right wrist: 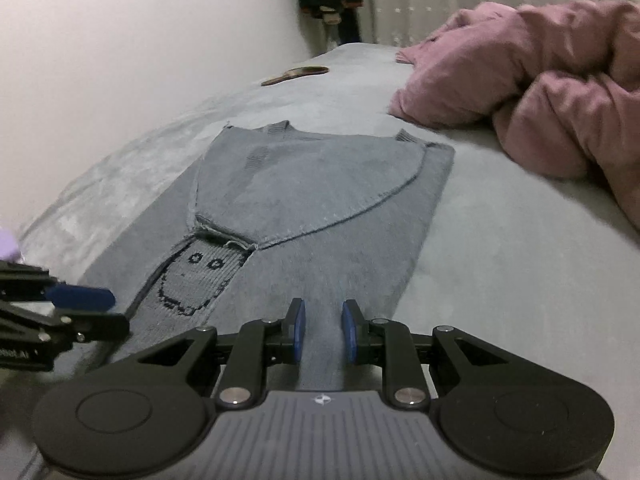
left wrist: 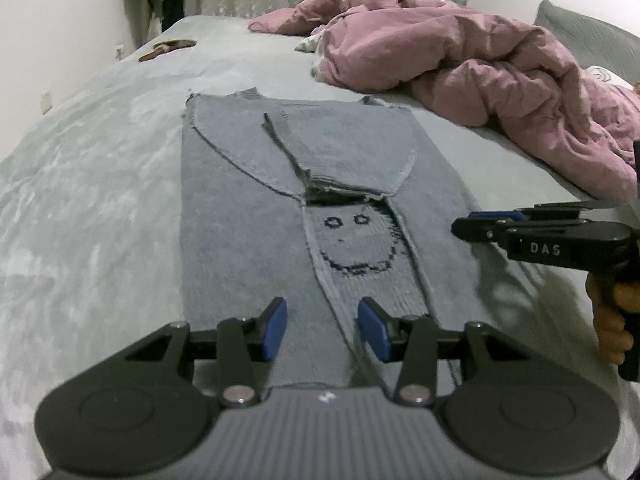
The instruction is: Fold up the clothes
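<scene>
The grey sweater is laid flat on the grey bed, near its front edge and well apart from the pink duvet heaped toward the headboard. Both sides are already folded inward over the body, so that a long narrow panel is formed; the sleeves are laid across the upper part, and a knitted smiley face is left exposed in the gap between the folded edges. The lengthwise fold is therefore judged complete. The crosswise fold, by which the near hem is brought toward the collar, is judged not yet done.

The left gripper is held over the near hem with its jaws parted and nothing between them. The right gripper is held likewise over the near right part, its jaws set narrower yet apart; fabric is seen through the gap, but it appears to lie below the pads rather than be pinched, though the low view makes this uncertain.

In the left wrist view, the hand on the right gripper's handle is shown, along with a grey pillow. In the right wrist view, the sweater's right edge and the bare bed beyond it are shown.
</scene>
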The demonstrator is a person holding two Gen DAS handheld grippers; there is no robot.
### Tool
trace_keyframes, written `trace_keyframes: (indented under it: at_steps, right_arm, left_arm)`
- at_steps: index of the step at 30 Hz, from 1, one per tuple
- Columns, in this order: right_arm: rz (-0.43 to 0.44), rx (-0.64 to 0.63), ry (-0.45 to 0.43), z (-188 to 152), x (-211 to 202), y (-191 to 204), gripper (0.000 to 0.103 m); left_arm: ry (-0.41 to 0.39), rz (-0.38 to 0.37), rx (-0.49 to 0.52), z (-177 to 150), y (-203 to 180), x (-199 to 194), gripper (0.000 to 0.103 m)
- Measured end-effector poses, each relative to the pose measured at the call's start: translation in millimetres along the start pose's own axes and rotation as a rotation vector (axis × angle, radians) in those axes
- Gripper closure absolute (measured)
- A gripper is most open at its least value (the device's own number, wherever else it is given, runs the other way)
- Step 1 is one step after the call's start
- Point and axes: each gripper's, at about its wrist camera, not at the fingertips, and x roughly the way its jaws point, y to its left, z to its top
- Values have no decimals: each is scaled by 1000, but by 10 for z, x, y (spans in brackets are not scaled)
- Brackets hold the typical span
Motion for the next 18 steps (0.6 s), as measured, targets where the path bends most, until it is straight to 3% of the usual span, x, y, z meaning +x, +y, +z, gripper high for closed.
trace_keyframes:
  at_steps: [5,18]
  right_arm:
    - [-12,-50,19,-113,-138,182,81]
    - [-4,-101,44,-505,-569,598,79]
  left_arm:
    - [3,-50,37,-121,-104,-72,61]
    - [-4,-44,124,-350,-298,-221,61]
